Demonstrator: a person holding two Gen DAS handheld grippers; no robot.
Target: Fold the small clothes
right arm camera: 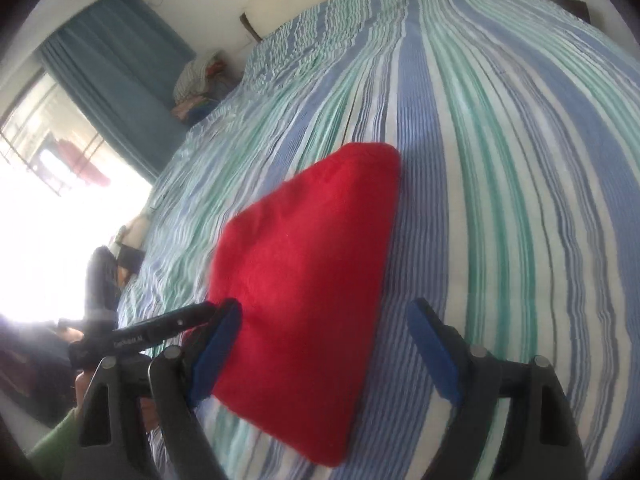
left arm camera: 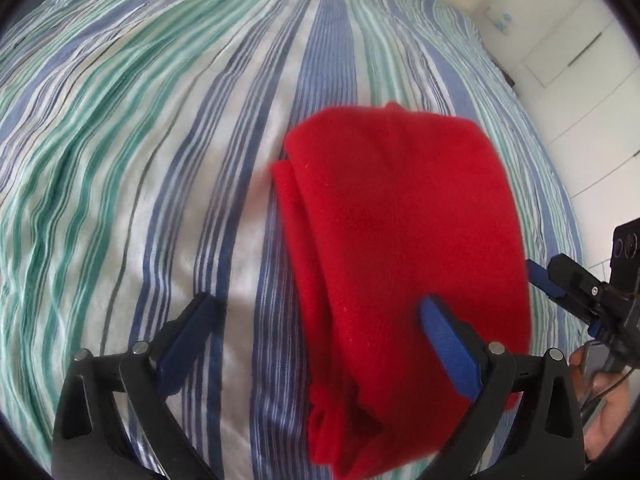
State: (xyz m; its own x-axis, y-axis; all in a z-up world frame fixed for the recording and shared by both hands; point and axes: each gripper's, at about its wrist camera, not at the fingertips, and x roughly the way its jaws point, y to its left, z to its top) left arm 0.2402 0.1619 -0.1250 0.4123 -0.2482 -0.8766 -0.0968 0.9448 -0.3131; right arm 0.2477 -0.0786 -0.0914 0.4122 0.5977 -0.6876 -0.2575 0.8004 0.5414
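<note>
The red garment (left arm camera: 404, 248) lies folded into a compact bundle on the striped bed (left arm camera: 160, 160), probably laid flat there so the layers hold their shape. Both grippers are released and hold nothing. The left gripper (left arm camera: 316, 308) hovers with its right finger over the garment's near edge and its left finger over bare sheet. The right gripper (right arm camera: 324, 316) straddles the garment's near right part, apparently not touching the cloth.

A folded red garment (right arm camera: 304, 280) lay on the striped bed (right arm camera: 500, 160). The right gripper (right arm camera: 324, 332) hovered over its near edge, jaws wide apart.
</note>
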